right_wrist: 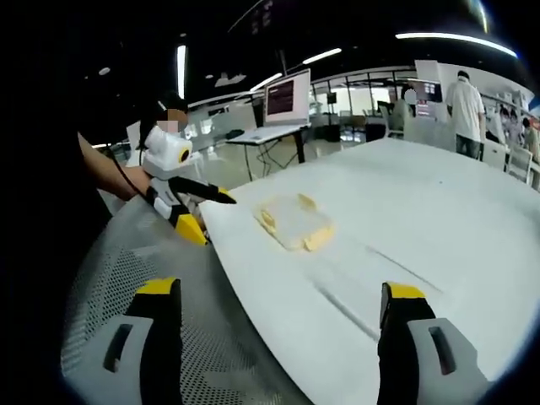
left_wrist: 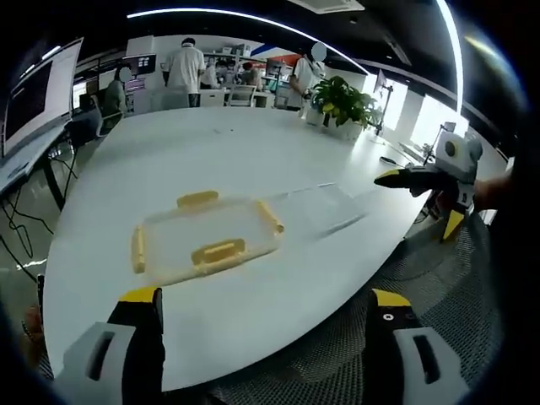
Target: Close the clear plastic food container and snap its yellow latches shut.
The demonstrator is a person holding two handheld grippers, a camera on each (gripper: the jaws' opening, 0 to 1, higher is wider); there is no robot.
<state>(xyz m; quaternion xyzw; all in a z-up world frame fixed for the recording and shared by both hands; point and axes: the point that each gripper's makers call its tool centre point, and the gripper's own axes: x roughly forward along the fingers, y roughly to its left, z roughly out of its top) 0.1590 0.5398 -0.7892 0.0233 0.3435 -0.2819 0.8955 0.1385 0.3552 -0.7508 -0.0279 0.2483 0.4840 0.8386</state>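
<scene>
A clear plastic container piece with yellow latches on its sides lies flat on the white table; it also shows in the right gripper view. Just beside it lies a second clear flat piece, faint against the table. My left gripper is open at the table's near edge, short of the container and empty. It appears open in the right gripper view too. My right gripper is open and empty, off the table's edge, and shows at the right.
Grey mesh seating runs along the table's near edge. A potted plant stands at the table's far end. Several people stand at the back by desks, and monitors line the left side.
</scene>
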